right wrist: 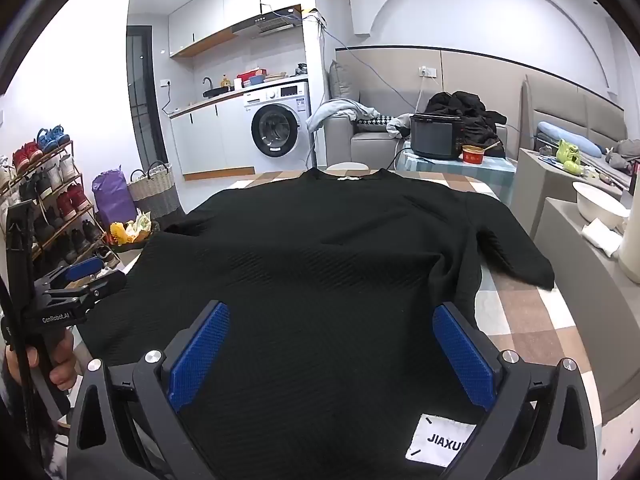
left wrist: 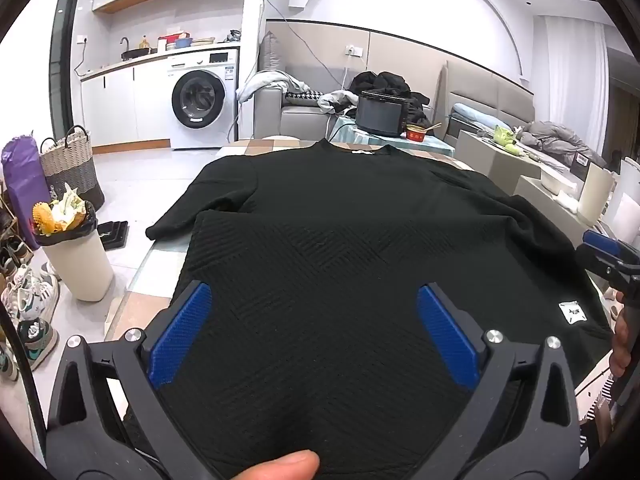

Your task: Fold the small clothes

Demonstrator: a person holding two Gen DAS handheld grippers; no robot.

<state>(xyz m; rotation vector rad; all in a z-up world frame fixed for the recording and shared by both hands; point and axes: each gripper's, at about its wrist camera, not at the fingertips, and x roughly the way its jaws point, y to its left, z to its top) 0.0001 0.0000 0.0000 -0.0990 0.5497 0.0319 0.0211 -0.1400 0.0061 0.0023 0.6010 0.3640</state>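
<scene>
spread flat on checked worktop (right wrist: 532, 320): black sweater (right wrist: 320, 248), collar at 12 o'clock; left gripper (left wrist: 314, 332) and right gripper (right wrist: 330, 350) wide open, holding nothing.

I see one garment, a black sweater (right wrist: 320, 280) with a woven zigzag texture, spread flat on the bench with its neckline at the far edge and its hem nearest me. A small pale tag (right wrist: 352, 178) shows inside the collar (left wrist: 356, 148). The left sleeve (left wrist: 200, 200) angles outward, its cuff reaching past the bench's left edge. The right sleeve (right wrist: 516, 252) angles out towards the bench's right side and lies flat on the checked surface, cuff towards me. A white label (right wrist: 440, 440) printed with black letters sits near the hem on the right. The cloth looks mostly smooth, with slight creases below the right shoulder.
</scene>
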